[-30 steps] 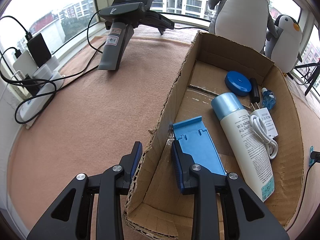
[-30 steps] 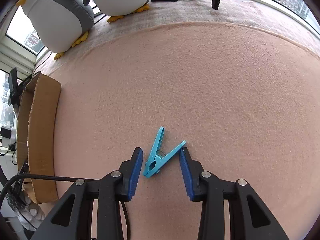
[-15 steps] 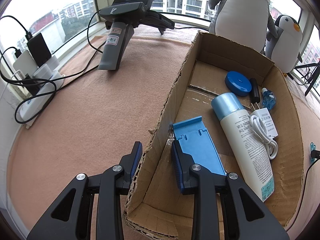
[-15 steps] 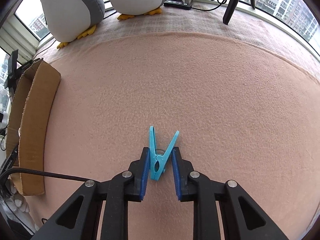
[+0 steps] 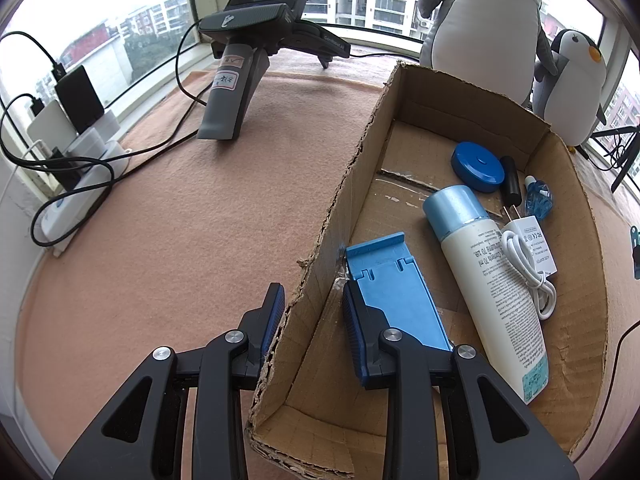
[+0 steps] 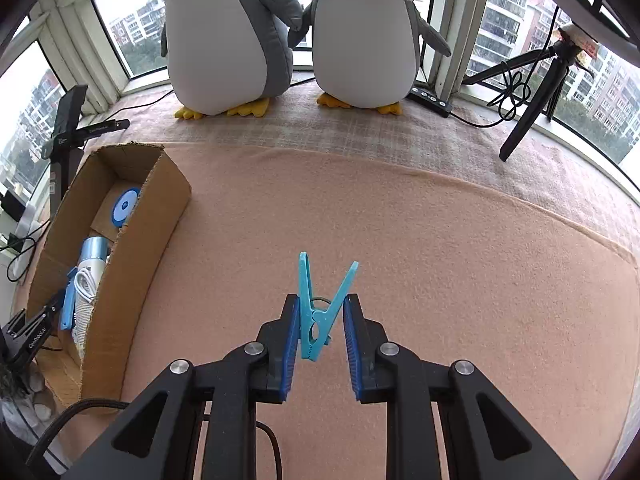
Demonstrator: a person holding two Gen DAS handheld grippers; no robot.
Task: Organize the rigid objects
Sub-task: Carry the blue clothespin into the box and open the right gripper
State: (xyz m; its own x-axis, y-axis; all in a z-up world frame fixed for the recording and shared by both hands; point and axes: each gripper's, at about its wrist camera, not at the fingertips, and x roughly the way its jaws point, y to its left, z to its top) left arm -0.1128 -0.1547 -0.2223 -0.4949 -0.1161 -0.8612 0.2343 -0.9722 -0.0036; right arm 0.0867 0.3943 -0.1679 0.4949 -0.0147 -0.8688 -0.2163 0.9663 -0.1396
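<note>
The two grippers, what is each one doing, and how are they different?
The left gripper straddles the brown cardboard box's side wall, one finger outside and one inside; the right gripper hangs over the pink cloth. The left gripper's jaws are apart, not pinching; the right gripper is shut on a light blue plastic clothespin. Both have black arms with blue pads.

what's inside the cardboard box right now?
Cardboard box holds a blue stand, lotion bottle, white charger with cable, blue round lid, black stick, small blue item. Left tool hides the stand's near end.
</note>
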